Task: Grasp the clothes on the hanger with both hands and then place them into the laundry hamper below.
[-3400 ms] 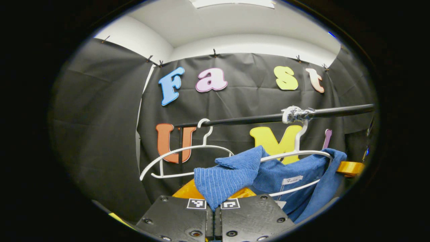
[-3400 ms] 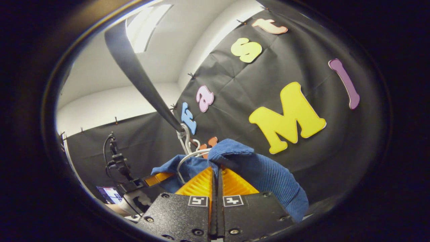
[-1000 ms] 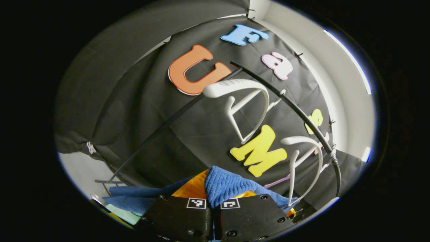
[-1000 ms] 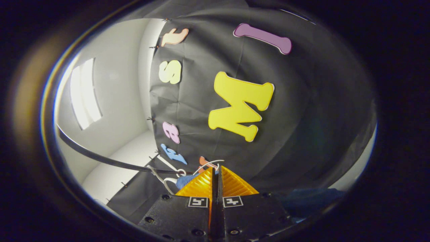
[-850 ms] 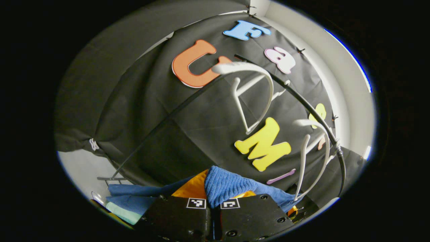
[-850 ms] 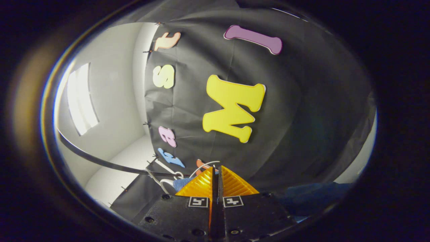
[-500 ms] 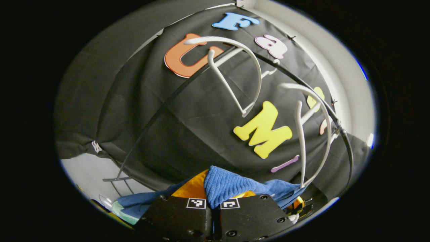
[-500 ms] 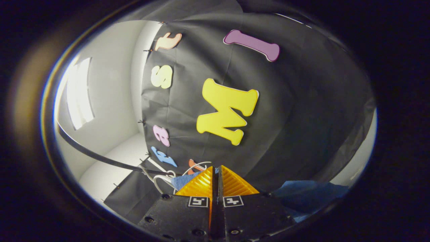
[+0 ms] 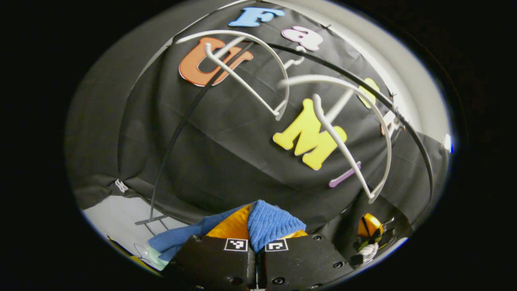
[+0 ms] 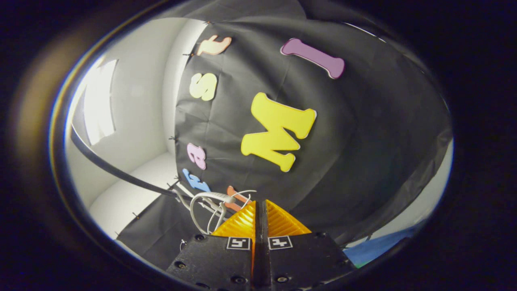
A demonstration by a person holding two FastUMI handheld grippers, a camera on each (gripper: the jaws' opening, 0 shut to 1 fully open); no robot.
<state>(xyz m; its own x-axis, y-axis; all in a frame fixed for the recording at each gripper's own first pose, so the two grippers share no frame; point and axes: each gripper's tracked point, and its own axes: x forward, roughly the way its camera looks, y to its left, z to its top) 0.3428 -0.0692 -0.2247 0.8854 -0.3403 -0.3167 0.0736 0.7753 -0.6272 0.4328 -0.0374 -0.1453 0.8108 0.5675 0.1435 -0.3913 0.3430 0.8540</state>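
Blue garment [image 9: 268, 220] now pulled clear of both white hangers [image 9: 343, 133]; left hand-held gripper [image 9: 257, 238] pinching it, right hand-held gripper [image 10: 260, 220] closed, contents untellable; hamper drop next.

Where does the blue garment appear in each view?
Left gripper view: garment at bottom centre, held by the left gripper, with cloth trailing to the lower left.
Right gripper view: garment is a blue patch at the lower right edge.
Shared landmark: the white hangers.
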